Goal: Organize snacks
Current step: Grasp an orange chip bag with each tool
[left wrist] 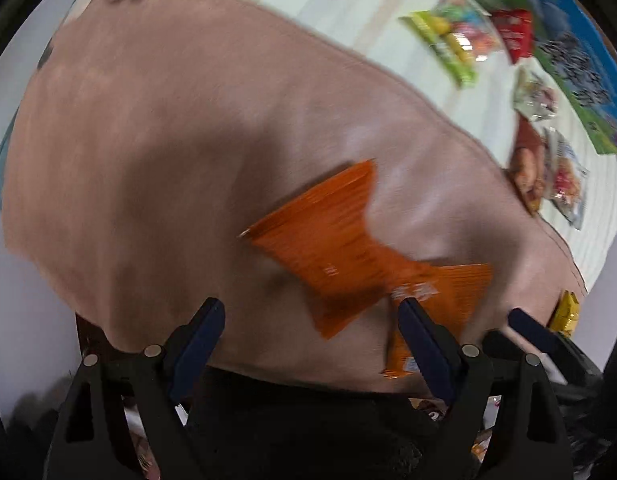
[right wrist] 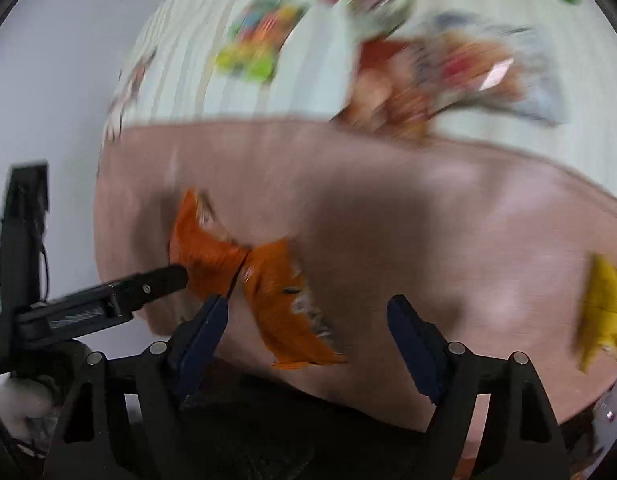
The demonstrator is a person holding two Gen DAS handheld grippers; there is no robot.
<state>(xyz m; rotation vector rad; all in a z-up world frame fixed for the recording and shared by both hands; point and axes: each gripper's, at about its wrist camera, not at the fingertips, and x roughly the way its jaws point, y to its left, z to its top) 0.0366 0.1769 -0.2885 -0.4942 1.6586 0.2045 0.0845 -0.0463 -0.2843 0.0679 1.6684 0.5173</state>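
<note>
L gripper has its jaws apart, nothing clamped, just above the pink cloth. R gripper likewise spread w/ nothing between the pads. On the cloth lie two orange snack packets, flat, crinkled, foil-like, overlapping at one corner; one reaches under the L gripper's inner finger. A yellow packet sits near the cloth's edge, well apart from the orange ones. Beyond, on the white striped sheet, more snacks: green candy bag, red pack, others too blurred to tell.
</note>
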